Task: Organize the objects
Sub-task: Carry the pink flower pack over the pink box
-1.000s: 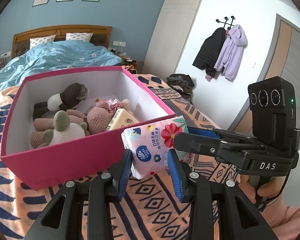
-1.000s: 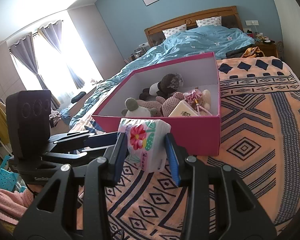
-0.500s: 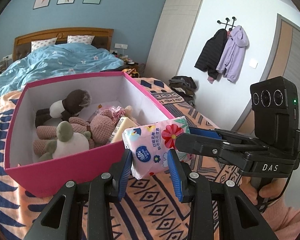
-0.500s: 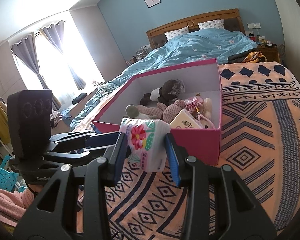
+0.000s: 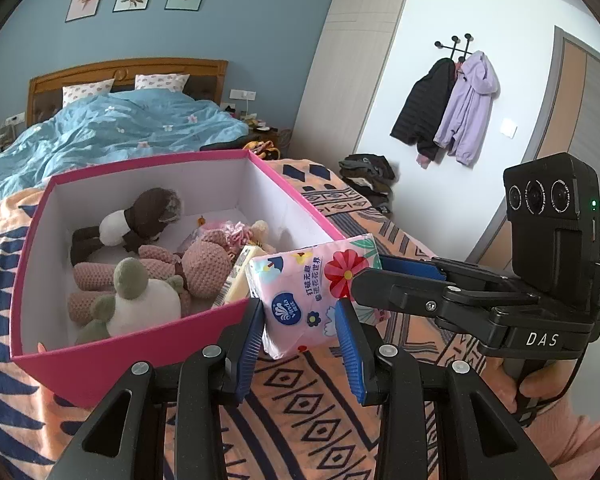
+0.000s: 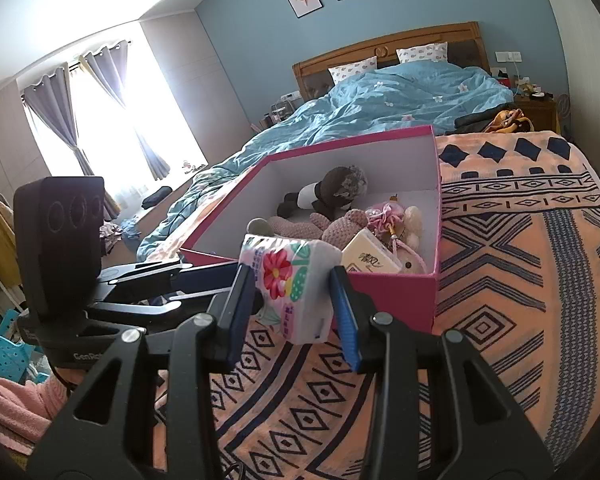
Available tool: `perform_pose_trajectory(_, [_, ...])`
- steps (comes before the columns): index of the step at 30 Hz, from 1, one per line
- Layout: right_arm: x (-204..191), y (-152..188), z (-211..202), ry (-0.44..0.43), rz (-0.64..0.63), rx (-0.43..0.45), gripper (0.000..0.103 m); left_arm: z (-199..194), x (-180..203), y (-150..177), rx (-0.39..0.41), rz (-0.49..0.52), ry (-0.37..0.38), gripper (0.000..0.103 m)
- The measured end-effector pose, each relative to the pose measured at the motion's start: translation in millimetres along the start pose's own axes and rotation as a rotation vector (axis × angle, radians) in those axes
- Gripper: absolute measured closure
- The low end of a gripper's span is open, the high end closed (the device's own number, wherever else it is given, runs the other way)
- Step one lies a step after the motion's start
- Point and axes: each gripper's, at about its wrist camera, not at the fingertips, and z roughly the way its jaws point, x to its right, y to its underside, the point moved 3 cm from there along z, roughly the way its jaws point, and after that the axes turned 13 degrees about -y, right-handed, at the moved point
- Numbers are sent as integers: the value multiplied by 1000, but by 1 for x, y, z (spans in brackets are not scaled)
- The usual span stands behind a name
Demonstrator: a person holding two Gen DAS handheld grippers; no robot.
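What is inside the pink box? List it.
Inside the pink box: a brown-and-white plush, a pink knitted toy, a green-and-white plush, a pink frilly doll and a cream packet. Anything beneath them is hidden.

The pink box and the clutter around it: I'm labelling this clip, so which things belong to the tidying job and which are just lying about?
Part of the job:
- tissue pack, clamped by both the left gripper and the right gripper
- pink box
- plush toys inside it

Just lying about:
- blue duvet
- jackets on the wall hooks
- pile of clothes
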Motion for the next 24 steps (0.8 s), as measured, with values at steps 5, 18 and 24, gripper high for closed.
perform_pose_trajectory(5, [1, -4, 1, 3, -10, -1, 61, 2, -1, -3, 3, -1, -2, 67])
perform_pose_trajectory(18, [2, -13, 4, -7, -14, 6, 61, 7, -4, -10, 7, -1, -17, 67])
perform_pose_trajectory(24, [3, -17, 5, -8, -21, 9, 61, 8, -5, -13, 13, 1, -26, 67])
